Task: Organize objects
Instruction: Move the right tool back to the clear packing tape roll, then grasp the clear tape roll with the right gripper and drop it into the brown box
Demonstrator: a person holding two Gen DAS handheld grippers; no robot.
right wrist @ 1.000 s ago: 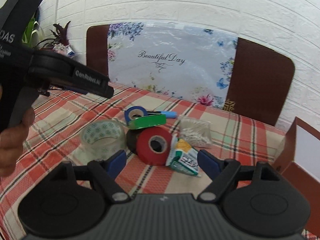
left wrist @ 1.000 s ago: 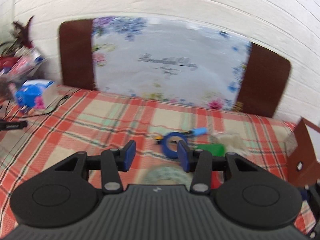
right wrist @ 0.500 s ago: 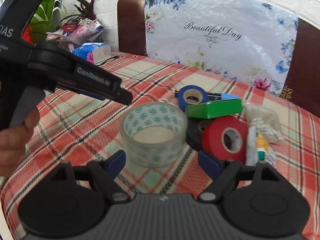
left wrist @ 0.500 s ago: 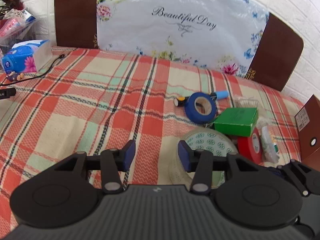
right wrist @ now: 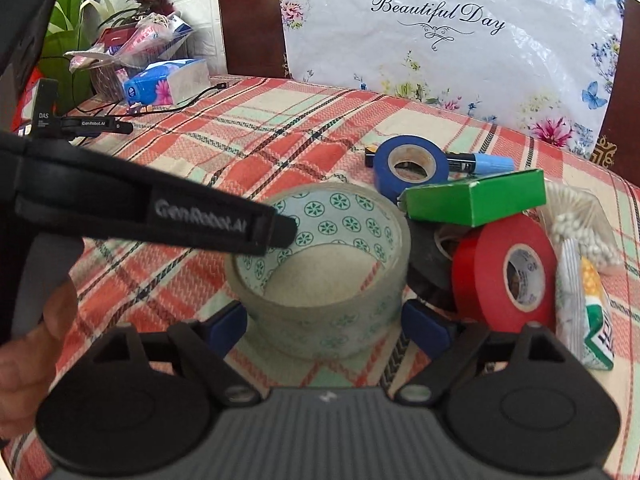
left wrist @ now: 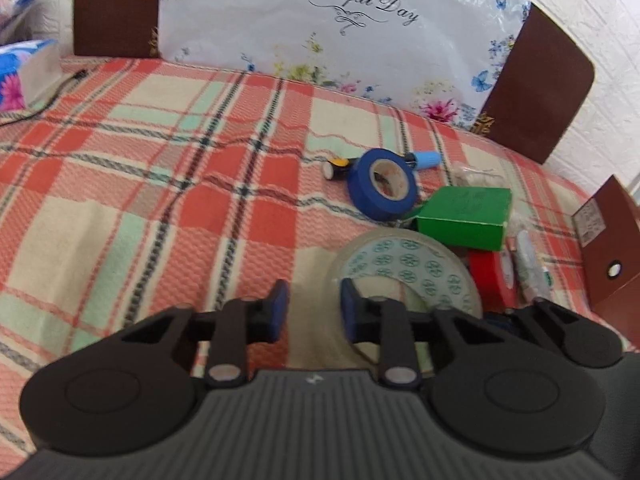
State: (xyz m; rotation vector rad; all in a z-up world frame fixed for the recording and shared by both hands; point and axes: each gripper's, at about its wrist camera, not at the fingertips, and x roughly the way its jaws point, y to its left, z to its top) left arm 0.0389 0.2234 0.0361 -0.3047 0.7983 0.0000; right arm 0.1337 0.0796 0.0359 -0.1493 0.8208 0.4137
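Left claw [left wrist: 312, 312] is closed down to a narrow gap over the near wall of the clear tape roll with green printed flowers [right wrist: 352, 216]: one pad inside the ring, one outside. The roll sits upright on the plaid tablecloth [right wrist: 280, 128], just beside the red tape roll [right wrist: 500, 272] and the green box [right wrist: 476, 200].

Right claw [right wrist: 326, 324] is opening wide, with the roll between its pads and no visible contact. Keep it clear, or square it across the full width before squeezing. Lift straight up so you don't drag the pile.

Readable text: "GenRobot.AI" on the left finger, "Beautiful Day" on the floral plastic sheet [right wrist: 440, 60].
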